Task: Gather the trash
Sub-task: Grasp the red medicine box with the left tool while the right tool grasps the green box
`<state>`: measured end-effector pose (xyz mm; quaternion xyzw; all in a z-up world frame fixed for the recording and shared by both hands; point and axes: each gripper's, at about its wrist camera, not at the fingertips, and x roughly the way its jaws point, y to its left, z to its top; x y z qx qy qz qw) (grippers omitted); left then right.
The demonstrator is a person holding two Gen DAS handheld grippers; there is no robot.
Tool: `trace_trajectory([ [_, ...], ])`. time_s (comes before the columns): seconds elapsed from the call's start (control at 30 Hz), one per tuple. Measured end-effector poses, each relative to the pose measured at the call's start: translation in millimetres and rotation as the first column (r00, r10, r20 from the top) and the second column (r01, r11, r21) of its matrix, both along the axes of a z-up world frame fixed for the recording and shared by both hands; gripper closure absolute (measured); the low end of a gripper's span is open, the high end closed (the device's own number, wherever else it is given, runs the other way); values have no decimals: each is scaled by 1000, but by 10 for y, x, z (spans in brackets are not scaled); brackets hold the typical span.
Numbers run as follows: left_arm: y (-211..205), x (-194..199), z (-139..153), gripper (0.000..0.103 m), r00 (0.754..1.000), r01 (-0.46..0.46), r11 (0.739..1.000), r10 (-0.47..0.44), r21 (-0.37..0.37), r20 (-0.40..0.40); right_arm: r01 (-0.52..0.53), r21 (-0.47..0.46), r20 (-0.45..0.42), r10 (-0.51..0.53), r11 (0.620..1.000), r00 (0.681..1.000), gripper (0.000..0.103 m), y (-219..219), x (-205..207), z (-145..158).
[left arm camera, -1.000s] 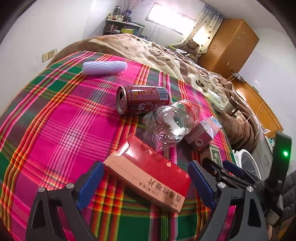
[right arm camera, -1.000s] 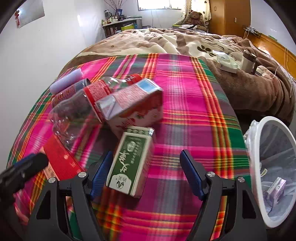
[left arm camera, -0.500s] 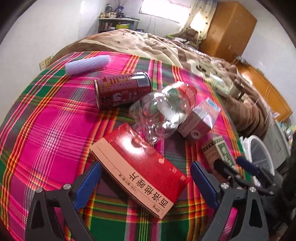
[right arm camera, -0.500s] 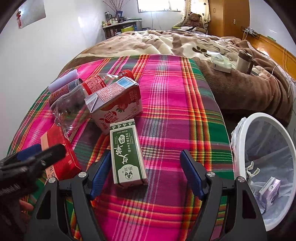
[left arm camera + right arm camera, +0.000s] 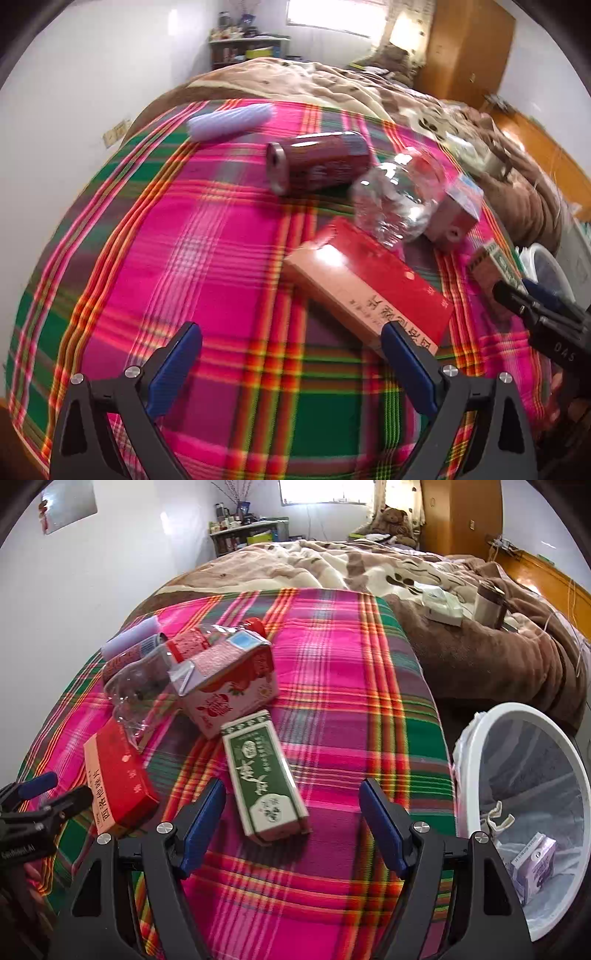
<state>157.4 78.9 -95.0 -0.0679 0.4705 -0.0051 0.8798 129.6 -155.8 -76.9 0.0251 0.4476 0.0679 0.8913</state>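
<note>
Trash is lying in a cluster on the plaid blanket (image 5: 332, 657), none of it gripped yet. The right gripper (image 5: 291, 823) is standing wide open and empty, its jaws straddling the near end of the green box (image 5: 264, 771), which is lying flat at 12 o'clock just ahead of it, not touching either pad. Beyond it at 11 o'clock the juice carton (image 5: 229, 690) is resting against the clear bottle (image 5: 147, 679), with the red box (image 5: 118, 779) at 9 o'clock and the white bin (image 5: 476, 760) at 3 o'clock, one small carton already inside it.

The left gripper (image 5: 291, 365) is likewise gaping and holding nothing, hovering over bare blanket. The red box (image 5: 365, 280) is sitting at 1 o'clock, its near corner just beside the right-hand pad; the bottle (image 5: 402, 199) and the can (image 5: 317, 166) are lying farther out at 12 to 1 o'clock, and a lilac roll (image 5: 229, 120) at 11 o'clock.

The step in hand looks like lining up a pick. The next move probably calls for the right gripper sliding forward to bracket the green box across its narrow width, then closing, lifting and swinging to the bin.

Compared with a second ago, both grippers are sitting farther back: the green box now shows whole ahead of the right jaws, and the red box is no longer lying between the left ones.
</note>
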Motion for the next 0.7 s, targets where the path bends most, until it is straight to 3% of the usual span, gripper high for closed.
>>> trace_trajectory([
  [0.1,-42,13,47,5,1000,-1,996,3,-86,16,-10,-12,6,10,1000,1000,27,33,0,7],
  [0.23,-345,154,91,5,999,30,994,-28,-109,19,-3,-31,4,3,1000,1000,27,-26,1,-5],
  [0.43,-597,385,-20,4,1000,-14,998,13,-64,-21,21,-7,-7,-21,1000,1000,27,-149,14,-20],
  [0.53,-668,420,-94,4,999,-29,1000,29,-5,-29,8,-10,-11,-8,1000,1000,27,-131,35,-34],
  [0.7,-642,416,-111,3,999,4,1000,-3,12,-40,-17,-11,-27,17,1000,999,27,-85,48,-65],
])
